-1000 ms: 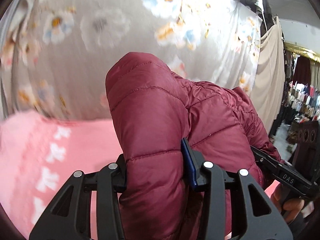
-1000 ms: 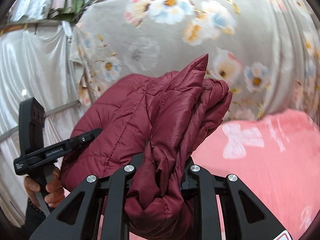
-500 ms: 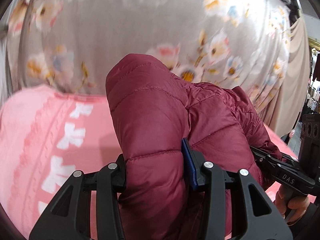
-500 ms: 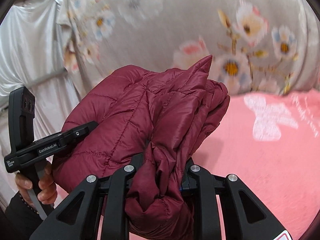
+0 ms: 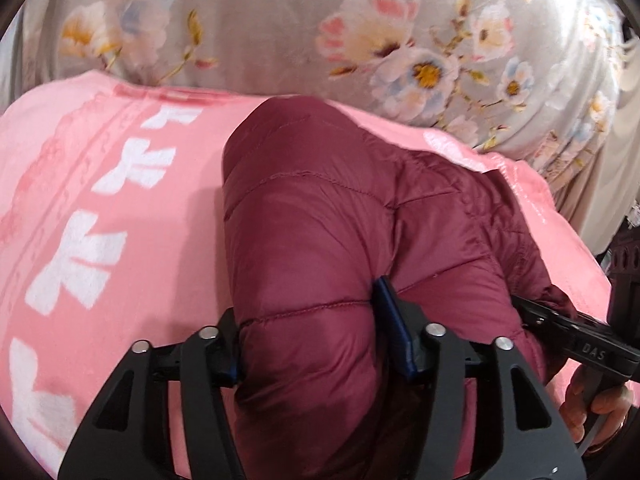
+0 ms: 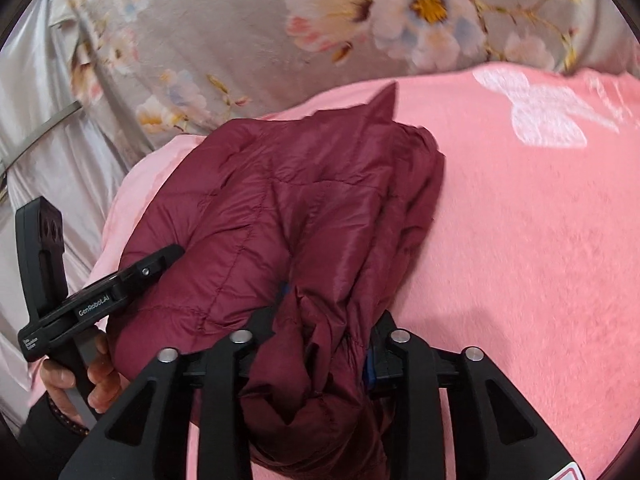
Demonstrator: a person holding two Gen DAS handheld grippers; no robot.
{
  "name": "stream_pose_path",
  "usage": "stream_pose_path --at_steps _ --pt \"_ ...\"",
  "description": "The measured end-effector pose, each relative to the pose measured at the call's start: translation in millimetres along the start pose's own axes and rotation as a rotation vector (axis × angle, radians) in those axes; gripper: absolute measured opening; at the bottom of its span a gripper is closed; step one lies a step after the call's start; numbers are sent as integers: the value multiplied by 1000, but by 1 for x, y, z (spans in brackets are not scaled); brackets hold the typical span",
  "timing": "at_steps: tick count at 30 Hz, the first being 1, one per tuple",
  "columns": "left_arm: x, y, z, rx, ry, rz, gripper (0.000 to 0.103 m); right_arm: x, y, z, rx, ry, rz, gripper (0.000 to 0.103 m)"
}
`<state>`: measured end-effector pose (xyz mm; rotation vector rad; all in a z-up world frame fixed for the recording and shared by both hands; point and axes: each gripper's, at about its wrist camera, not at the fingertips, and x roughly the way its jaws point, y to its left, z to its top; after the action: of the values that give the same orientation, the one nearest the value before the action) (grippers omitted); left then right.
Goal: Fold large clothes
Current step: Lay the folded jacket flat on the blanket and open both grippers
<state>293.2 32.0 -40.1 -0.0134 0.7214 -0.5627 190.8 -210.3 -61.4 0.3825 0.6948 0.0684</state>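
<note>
Presently the maroon quilted jacket (image 5: pixel 320 240) is bunched into a thick bundle and held above the pink blanket (image 5: pixel 100 200), its far end low over the cloth; whether it touches cannot be told. The left tool (image 5: pixel 308 344) is clamped on a fat padded roll of the jacket, jaws spread wide by the bulk. The right tool (image 6: pixel 324 344) is clamped on a gathered, crumpled wad of several layers at the other end.

Risks, as judged:
- Slick shell fabric and springy padding may creep out of either grip, more likely on the left, where the roll is thick and only its sides are pinched.
- The right wad holds uneven layers; an inner layer could slide free and spoil the fold.
- A loose pointed flap (image 6: pixel 386 100) stands up at the far edge and may tuck under on laying down.
- Padding is likely to spring open once released.

Behind the blanket hangs a floral curtain (image 5: pixel 280 20); no obstruction noted.
</note>
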Motion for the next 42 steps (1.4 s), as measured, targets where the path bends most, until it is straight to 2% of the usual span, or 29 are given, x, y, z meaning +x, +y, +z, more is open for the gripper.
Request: stream_pose_path --at_steps 2,4,7,8,9,10,11,12,13,14,15,19,24,30,39,42 --pt "-8 1 1 -14 26 65 69 -13 3 -2 -28 5 -55 43" --pt "-22 0 2 -11 52 126 69 -34 4 -3 -48 -9 -119 53" --pt "-39 -4 6 -18 87 230 69 -61 2 -1 -2 -25 -172 55" --pt "-43 -6 8 -19 93 261 69 -66 4 2 15 -23 -173 53" --pt "-47 -10 10 -16 92 294 69 -70 8 5 18 -20 -162 44" --pt "-52 -16 12 -9 83 317 69 -73 16 9 4 -15 -155 27" --pt "-57 -25 15 2 70 337 69 -75 27 12 -23 -13 -157 20" --pt "-61 -34 17 15 61 353 70 -74 38 15 -56 -12 -152 19" --pt "-63 -41 18 23 53 359 72 -72 45 16 -84 -7 -156 17" --pt "-64 -49 18 33 49 366 82 -65 54 17 -120 9 -186 14" --pt "-63 -56 18 40 49 375 87 -56 58 17 -142 30 -216 13" --pt "-48 -67 11 32 87 392 87 -28 48 5 -138 101 -304 7" --pt "-21 -58 -9 -20 133 386 88 -18 35 -12 -118 122 -302 5" --pt "-12 -54 -22 -43 130 384 91 -10 26 -24 -93 118 -282 4" --pt "-5 -56 -31 -25 109 412 93 -4 38 -35 -180 69 -352 4" --pt "-4 -56 -34 -28 100 420 94 -5 36 -34 -173 66 -345 4"
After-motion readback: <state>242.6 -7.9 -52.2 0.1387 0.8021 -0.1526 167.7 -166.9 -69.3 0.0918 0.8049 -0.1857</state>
